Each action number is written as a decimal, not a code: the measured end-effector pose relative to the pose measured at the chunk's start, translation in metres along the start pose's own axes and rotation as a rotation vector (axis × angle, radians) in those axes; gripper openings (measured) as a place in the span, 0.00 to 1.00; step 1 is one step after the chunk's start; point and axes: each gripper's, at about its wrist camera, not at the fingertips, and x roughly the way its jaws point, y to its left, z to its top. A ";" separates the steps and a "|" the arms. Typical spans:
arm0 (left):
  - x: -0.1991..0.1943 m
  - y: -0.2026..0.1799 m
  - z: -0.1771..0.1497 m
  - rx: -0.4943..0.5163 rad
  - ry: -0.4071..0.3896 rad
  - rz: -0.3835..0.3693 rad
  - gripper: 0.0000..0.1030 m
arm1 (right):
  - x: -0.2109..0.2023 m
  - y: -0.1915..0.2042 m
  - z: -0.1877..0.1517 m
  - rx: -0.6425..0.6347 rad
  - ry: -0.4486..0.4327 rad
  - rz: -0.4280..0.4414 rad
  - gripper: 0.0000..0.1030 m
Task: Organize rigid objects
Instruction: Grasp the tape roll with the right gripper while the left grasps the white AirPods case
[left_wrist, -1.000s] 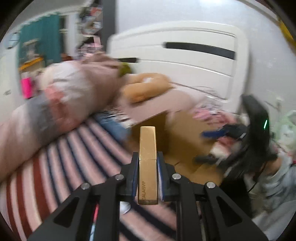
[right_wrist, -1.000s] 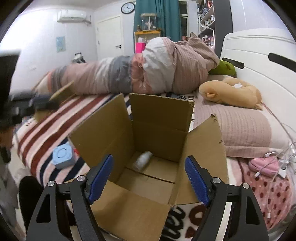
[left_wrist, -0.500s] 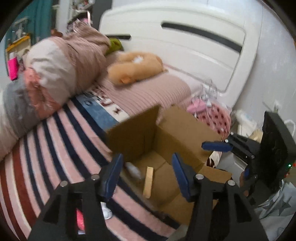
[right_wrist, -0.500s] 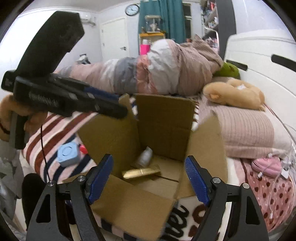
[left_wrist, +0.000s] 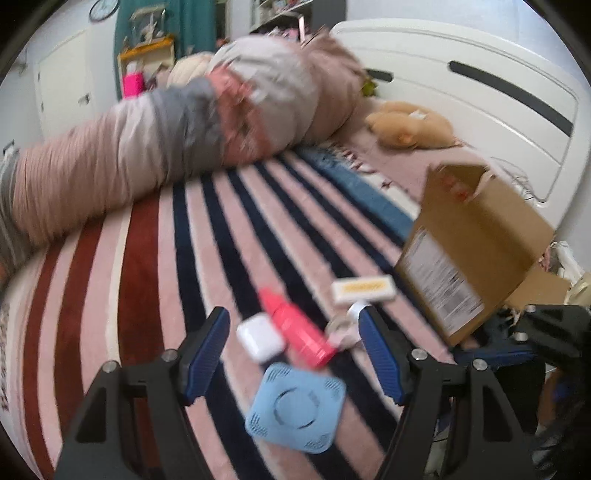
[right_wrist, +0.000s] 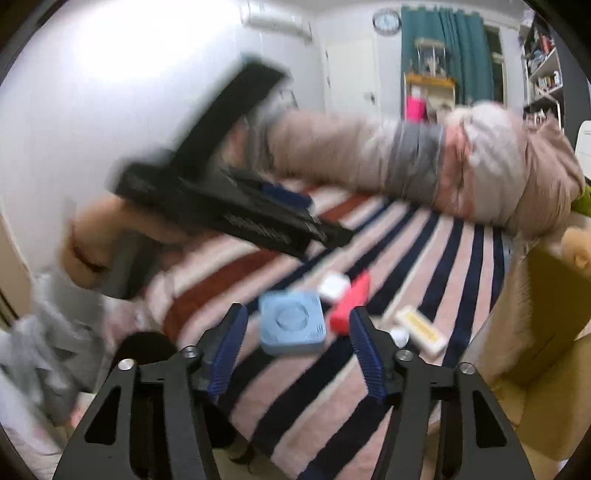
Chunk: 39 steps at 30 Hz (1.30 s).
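Observation:
Several small objects lie on the striped bedspread (left_wrist: 155, 280): a light blue square device (left_wrist: 295, 408) (right_wrist: 292, 321), a red bottle (left_wrist: 295, 328) (right_wrist: 351, 304), a white case (left_wrist: 260, 341) (right_wrist: 334, 286), a white and yellow bar (left_wrist: 364, 288) (right_wrist: 419, 328) and a small white round thing (left_wrist: 341, 325) (right_wrist: 399, 336). The cardboard box (left_wrist: 469, 251) (right_wrist: 546, 332) stands to their right. My left gripper (left_wrist: 293, 350) is open and empty above the objects. My right gripper (right_wrist: 295, 350) is open and empty just before the blue device. The left gripper's body (right_wrist: 229, 206) shows blurred in the right wrist view.
A rolled pink and grey duvet (left_wrist: 177, 129) lies across the far side of the bed. A tan plush toy (left_wrist: 410, 125) rests by the white headboard (left_wrist: 480, 85). The bed's near edge and grey clothing (right_wrist: 44, 354) are at lower left in the right wrist view.
My left gripper let go of the gold bar into the box, then swung left over the loose objects. My right gripper turned left from the box to the same objects.

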 end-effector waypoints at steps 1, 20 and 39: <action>0.006 0.006 -0.007 -0.011 0.010 -0.002 0.67 | 0.015 -0.002 -0.004 0.004 0.035 -0.033 0.45; 0.089 0.048 -0.034 -0.130 0.111 -0.088 0.67 | 0.129 -0.056 -0.023 -0.060 0.187 -0.211 0.42; 0.129 0.039 -0.036 -0.073 0.184 -0.009 0.46 | 0.083 -0.017 -0.065 0.028 0.196 -0.257 0.38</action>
